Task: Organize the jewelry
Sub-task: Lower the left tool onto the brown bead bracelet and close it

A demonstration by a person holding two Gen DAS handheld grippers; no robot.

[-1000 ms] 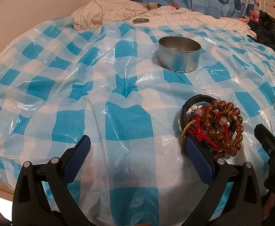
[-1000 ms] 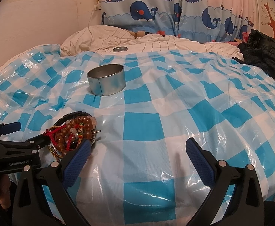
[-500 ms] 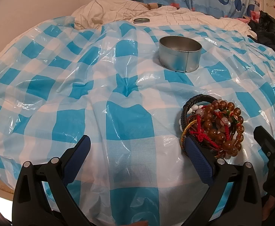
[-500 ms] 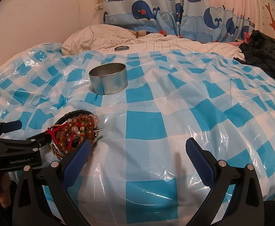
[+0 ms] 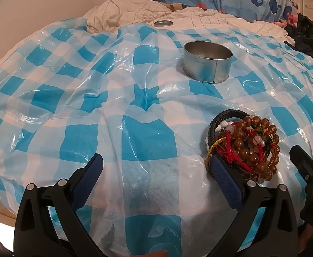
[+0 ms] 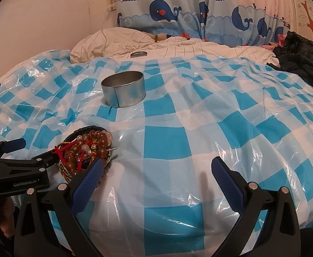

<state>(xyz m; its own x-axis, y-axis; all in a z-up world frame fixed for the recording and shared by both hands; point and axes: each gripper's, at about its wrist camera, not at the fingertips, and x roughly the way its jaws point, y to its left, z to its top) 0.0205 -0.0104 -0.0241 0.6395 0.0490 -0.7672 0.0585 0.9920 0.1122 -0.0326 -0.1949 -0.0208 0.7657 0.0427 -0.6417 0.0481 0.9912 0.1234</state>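
A pile of jewelry (image 5: 245, 144) lies on the blue-checked plastic sheet: amber bead bracelets, a black braided band, red cords and white beads. It also shows in the right wrist view (image 6: 85, 147). A round open metal tin (image 5: 207, 63) stands farther back, also seen in the right wrist view (image 6: 124, 91). My left gripper (image 5: 156, 167) is open and empty, its right finger beside the pile. My right gripper (image 6: 156, 169) is open and empty, its left finger at the pile's near edge.
The tin's lid (image 5: 163, 23) lies on the white quilt at the back. A dark garment (image 6: 302, 62) is heaped at the far right. The whale-print curtain (image 6: 199, 19) and wall stand behind the bed. The plastic sheet (image 6: 220, 117) is wrinkled.
Both grippers have crept slightly forward toward the pile and tin. The jaws stay open and nothing on the sheet has moved.
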